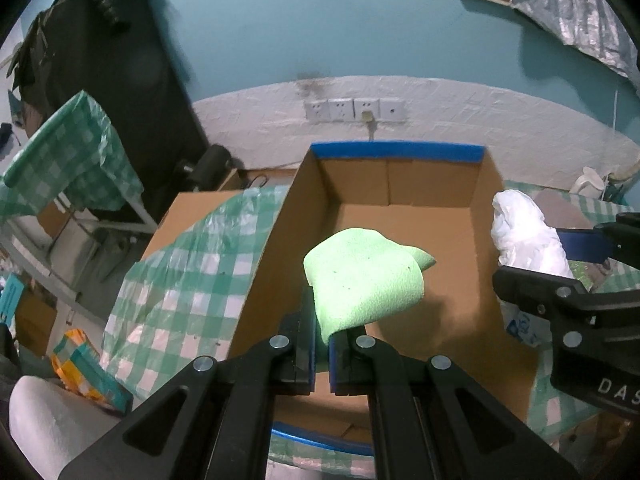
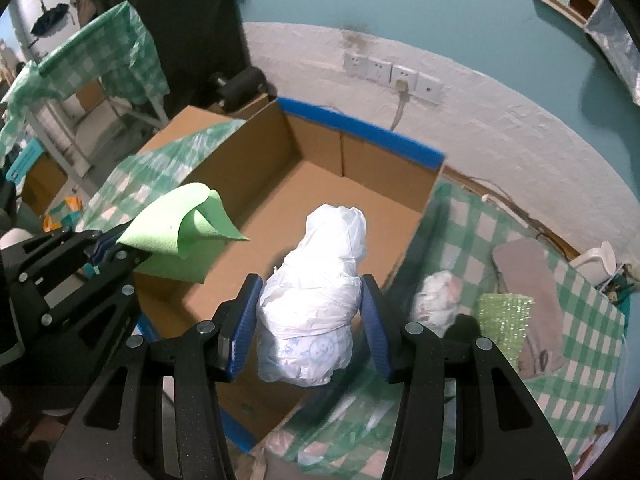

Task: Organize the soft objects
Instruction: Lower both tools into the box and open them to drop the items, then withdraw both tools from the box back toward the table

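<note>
My left gripper (image 1: 322,350) is shut on a light green cloth (image 1: 362,280) and holds it above the open cardboard box (image 1: 404,196) with blue-taped rims. It also shows in the right wrist view (image 2: 108,250) with the cloth (image 2: 180,232). My right gripper (image 2: 306,312) is shut on a white rolled plastic-wrapped bundle (image 2: 316,288), held over the box's right wall (image 2: 416,216). In the left wrist view the bundle (image 1: 528,236) and the right gripper (image 1: 560,268) are at the right.
The box stands on a green-and-white checked tablecloth (image 2: 472,240). On it to the right lie a crumpled white bundle (image 2: 438,298), a shiny green scrubber (image 2: 504,316) and a brown-grey cloth (image 2: 528,276). Wall sockets (image 1: 354,110) are behind. A white roll (image 1: 44,424) lies at the lower left.
</note>
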The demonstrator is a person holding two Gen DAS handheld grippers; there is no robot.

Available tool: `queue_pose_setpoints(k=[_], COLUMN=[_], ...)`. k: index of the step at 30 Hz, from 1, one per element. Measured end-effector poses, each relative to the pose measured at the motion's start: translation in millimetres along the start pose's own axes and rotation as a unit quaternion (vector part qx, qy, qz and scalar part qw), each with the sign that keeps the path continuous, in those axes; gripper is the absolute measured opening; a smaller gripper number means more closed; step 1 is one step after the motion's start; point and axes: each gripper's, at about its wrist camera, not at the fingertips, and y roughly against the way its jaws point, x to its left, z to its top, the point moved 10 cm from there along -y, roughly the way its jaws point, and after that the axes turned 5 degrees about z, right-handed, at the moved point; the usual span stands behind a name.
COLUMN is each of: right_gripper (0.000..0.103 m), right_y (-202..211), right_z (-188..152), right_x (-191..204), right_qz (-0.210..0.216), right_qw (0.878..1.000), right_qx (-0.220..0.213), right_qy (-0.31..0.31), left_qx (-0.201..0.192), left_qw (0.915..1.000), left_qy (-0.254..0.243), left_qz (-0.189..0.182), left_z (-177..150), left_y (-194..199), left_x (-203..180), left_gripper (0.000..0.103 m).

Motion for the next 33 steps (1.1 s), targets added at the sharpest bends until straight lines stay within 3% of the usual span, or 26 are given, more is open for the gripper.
queue_pose_setpoints(k=[2,4,6,8,9,11,20,33], right_gripper=[0.049,0.053,0.056,0.068,0.071,0.075,0.075,0.075], right_y=[-7.2,-11.1,-13.5,-14.0,-13.0,-10.0,7.8,37.2], right_z=[-2.4,-3.9,-4.0,-4.3,-4.3,-3.9,-6.9,-31.1], right_x=[3.0,2.2,0.8,-2.7,-5.0,-8.6,-23.8,-69.4], right_qz=[0.005,0.001,-0.007,-0.017,-0.021,-0.025,-0.025,-0.044], right_qw=[1.0,1.0,1.0,1.0,1.0,1.0,1.0,0.997], right_qx=[0.011,0.014,0.014,0.015,0.012,0.005,-0.01,-0.026], right_qy=[0.003,0.002,0.002,0.004,0.003,0.003,-0.017,-0.06], left_qx=[0.01,0.02,0.029,0.03,0.027,0.02,0.012,-0.016], left_qw=[0.9999,0.9998,0.9995,0.9994,0.9995,0.9996,0.9999,0.9994], left_qy=[0.003,0.003,0.0,0.005,0.008,0.009,0.01,-0.013], left_qz=[0.005,0.01,0.011,0.014,0.014,0.017,0.006,-0.028], left_z=[-3.9,-7.8,-11.0,-12.1,-11.3,-9.2,-3.2,10.5], left_y=[-5.8,-10.1,-13.1,-13.6,-12.2,-10.0,-1.4,21.0], left_x=[3.0,4.5,4.3,6.0,6.6,7.1,-2.8,-45.7], left_gripper=[0.006,0.013,0.039,0.053,0.055,0.056,0.057,0.064])
